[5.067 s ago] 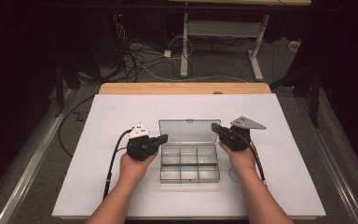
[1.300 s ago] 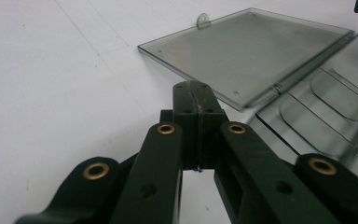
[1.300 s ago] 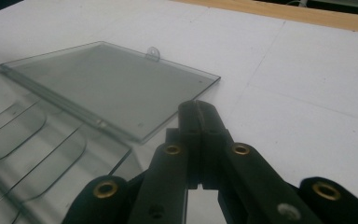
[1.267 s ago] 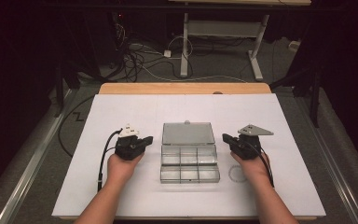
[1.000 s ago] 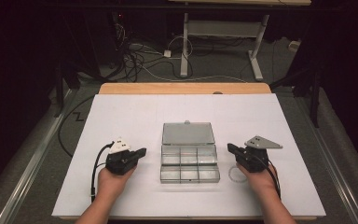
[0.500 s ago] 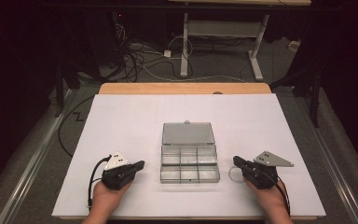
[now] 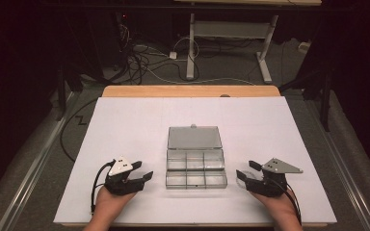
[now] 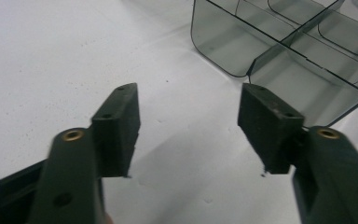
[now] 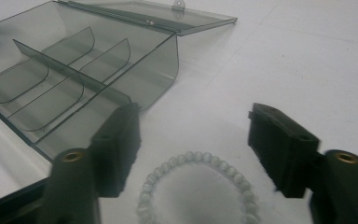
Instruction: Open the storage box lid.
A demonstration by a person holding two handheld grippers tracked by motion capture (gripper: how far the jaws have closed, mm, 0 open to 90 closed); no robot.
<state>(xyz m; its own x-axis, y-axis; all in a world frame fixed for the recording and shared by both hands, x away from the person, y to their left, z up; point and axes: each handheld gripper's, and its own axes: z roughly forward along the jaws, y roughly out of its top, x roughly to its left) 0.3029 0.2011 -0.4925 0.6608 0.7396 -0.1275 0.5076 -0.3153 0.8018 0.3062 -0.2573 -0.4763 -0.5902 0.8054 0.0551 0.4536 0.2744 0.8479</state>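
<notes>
From the high view, the clear compartment box (image 7: 196, 165) sits mid-surface (image 7: 125, 120) with its lid (image 7: 194, 137) laid flat open at 12 o'clock. The left tool (image 7: 142, 175) rests at the box's 9 o'clock, the right tool (image 7: 244, 172) at its 3 o'clock, both apart from it.

In the left gripper view, the left tool (image 8: 189, 126) is spread wide over bare white surface, grasping nothing; the box corner (image 8: 279, 46) lies at 1 o'clock.

In the right gripper view, the right tool (image 9: 193, 149) is released too, with a pale bead bracelet (image 9: 198, 191) lying between its jaws, untouched. The compartments look empty, so I'd judge the box opened and the bracelet not yet picked up and stowed.
</notes>
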